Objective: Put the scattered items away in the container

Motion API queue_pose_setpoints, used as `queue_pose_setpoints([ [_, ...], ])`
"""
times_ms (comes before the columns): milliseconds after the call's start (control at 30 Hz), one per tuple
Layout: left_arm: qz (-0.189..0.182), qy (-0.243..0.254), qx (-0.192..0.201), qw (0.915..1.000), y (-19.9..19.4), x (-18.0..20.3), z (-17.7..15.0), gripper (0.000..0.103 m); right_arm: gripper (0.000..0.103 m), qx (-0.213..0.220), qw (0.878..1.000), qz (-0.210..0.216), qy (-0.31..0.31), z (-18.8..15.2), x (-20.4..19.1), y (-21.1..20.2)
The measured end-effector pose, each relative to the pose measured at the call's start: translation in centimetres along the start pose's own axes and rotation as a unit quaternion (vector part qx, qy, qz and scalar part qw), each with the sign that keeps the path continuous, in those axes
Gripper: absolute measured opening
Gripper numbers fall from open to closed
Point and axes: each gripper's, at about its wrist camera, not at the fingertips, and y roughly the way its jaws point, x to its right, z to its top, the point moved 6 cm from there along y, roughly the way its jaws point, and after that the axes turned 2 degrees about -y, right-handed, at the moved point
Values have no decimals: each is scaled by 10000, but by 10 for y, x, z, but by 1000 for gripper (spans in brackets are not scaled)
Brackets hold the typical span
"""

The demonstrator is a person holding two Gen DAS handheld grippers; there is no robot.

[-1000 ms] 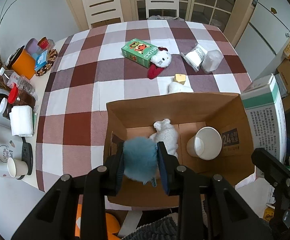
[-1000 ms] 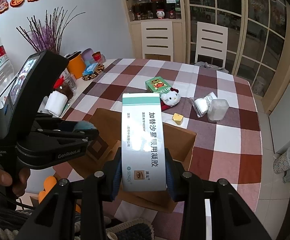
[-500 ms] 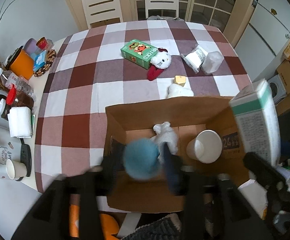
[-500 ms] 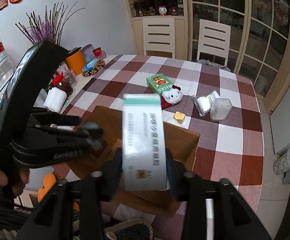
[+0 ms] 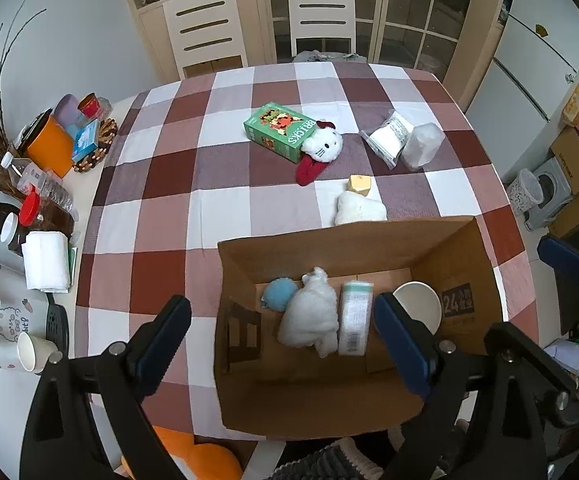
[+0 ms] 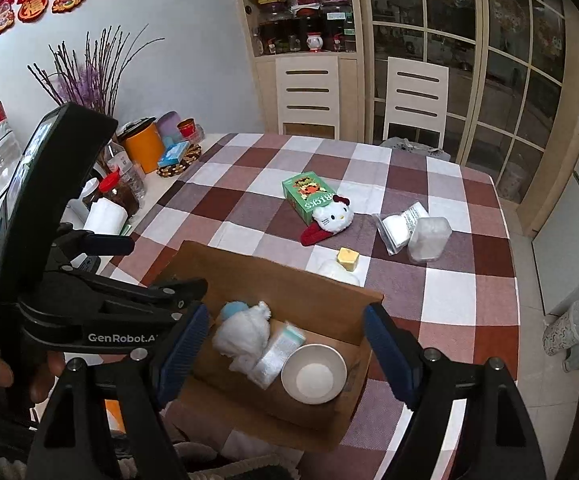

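Both tools, left tool [image 5: 283, 340] and right tool [image 6: 285, 354], hung wide open and empty above the brown cardboard box [image 5: 329, 408]; a blue pompom [image 5: 279, 294] lay inside.

Two fisheye wrist views look down over one cardboard box [image 5: 329, 400] on a checked table [image 5: 169, 184].

The left view sits almost straight above the box, close, facing the chairs. The right view looks from the box's right, lower and more slanted. Both share the box interior and the green carton [image 6: 307, 196].
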Motion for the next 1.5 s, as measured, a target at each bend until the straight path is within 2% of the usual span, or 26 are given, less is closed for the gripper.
queue_pose_setpoints([
  [900, 15, 22, -130, 9999, 0, 4, -9, 94, 83, -117, 9997, 55, 212, -10, 17, -3],
  [1067, 34, -15, -141, 9999, -1, 1, -11, 94, 91, -133, 9995, 41, 287, -12, 21, -4],
  [1500, 38, -55, -192, 9998, -1, -2, -16, 94, 94, -193, 9991, 50, 363, -17, 26, -2],
])
